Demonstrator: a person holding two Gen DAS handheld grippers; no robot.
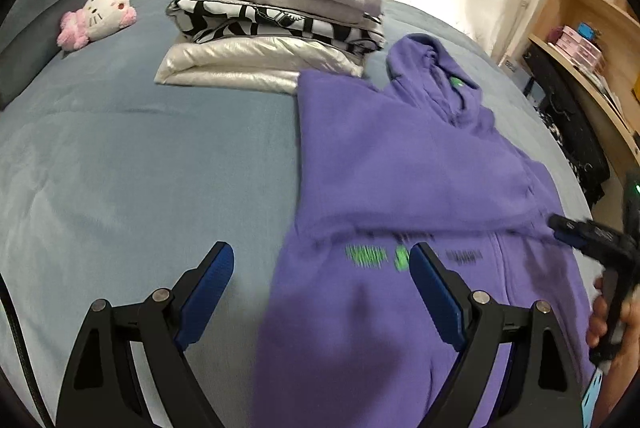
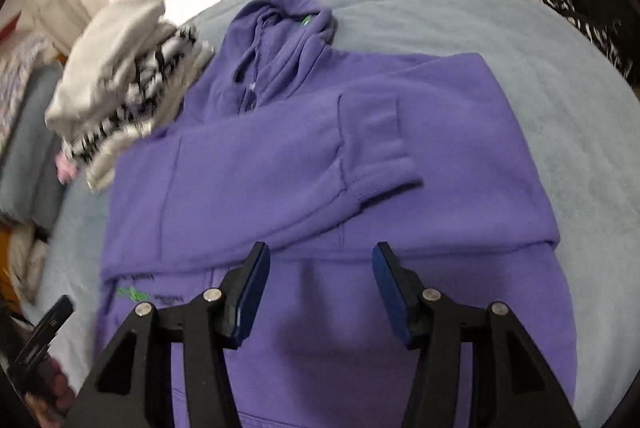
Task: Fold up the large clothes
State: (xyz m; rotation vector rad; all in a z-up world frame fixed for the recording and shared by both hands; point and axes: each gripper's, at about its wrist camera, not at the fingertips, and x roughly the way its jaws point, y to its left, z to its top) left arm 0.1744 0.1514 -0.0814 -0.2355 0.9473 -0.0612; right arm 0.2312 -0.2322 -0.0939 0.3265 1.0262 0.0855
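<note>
left wrist view: our left claw (image 1: 320, 278) hangs released, nothing between its fingers, over the near left side of the purple hoodie (image 1: 400, 168), which lies flat on the bed (image 1: 120, 168) just beside the stack of folded clothes (image 1: 276, 16) toward the far edge. right wrist view: the right claw (image 2: 318, 274) is half open and empty above the hoodie's middle. both sleeves lie crossed over the chest, so we reckon it's prepped for folding the hem up.
</note>
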